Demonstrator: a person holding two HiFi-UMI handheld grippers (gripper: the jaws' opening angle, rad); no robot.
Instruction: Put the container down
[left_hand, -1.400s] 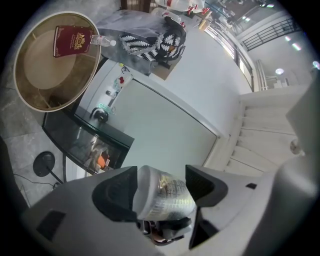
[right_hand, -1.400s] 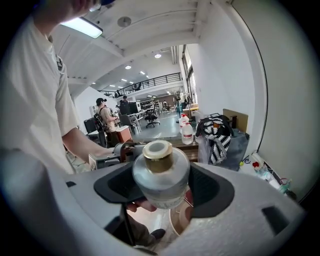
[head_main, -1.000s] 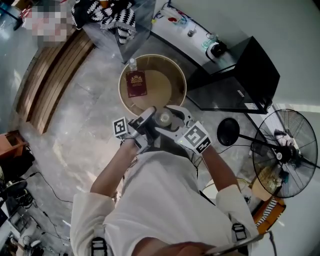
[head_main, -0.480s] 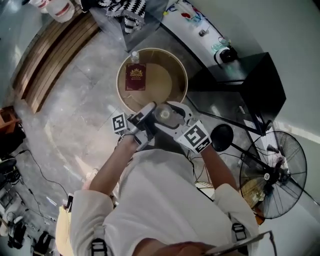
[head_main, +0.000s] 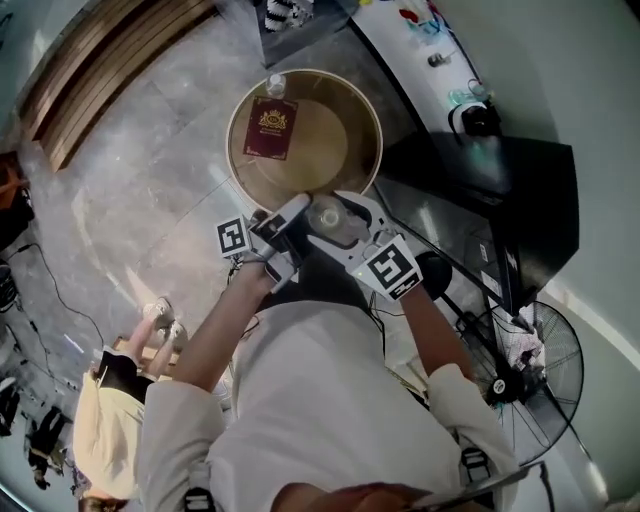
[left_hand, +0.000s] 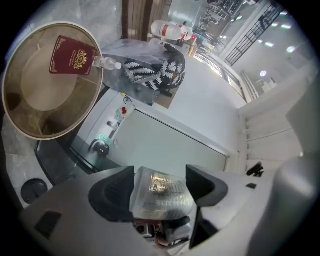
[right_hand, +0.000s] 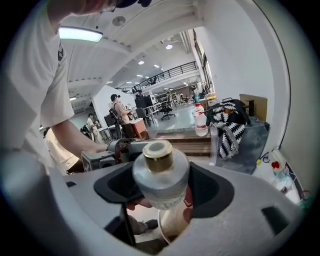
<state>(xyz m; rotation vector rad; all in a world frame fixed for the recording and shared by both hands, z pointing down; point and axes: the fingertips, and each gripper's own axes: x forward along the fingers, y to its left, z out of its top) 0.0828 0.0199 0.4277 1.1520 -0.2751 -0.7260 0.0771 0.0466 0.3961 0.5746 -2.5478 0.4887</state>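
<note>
A small clear container (head_main: 327, 214) with a gold cap hangs above the near rim of a round gold-rimmed table (head_main: 240, 175). My left gripper (head_main: 296, 222) comes at it from the left and my right gripper (head_main: 345, 222) from the right. In the left gripper view the container's clear body (left_hand: 161, 194) fills the gap between the dark pads. The right gripper view shows its gold cap and body (right_hand: 160, 176) pressed between both pads. A dark red booklet (head_main: 271, 133) and a water bottle (head_main: 276, 85) lie on the table's far side.
A black cabinet (head_main: 520, 200) stands right of the table, with a floor fan (head_main: 530, 365) and a black round base (head_main: 432, 272) nearer me. A person (head_main: 110, 400) stands at lower left. Wooden steps (head_main: 95, 60) run along the upper left.
The view has swung, so the table sits higher in frame and a person has come into sight at lower left. Both grippers keep the container between them near the table's rim.
</note>
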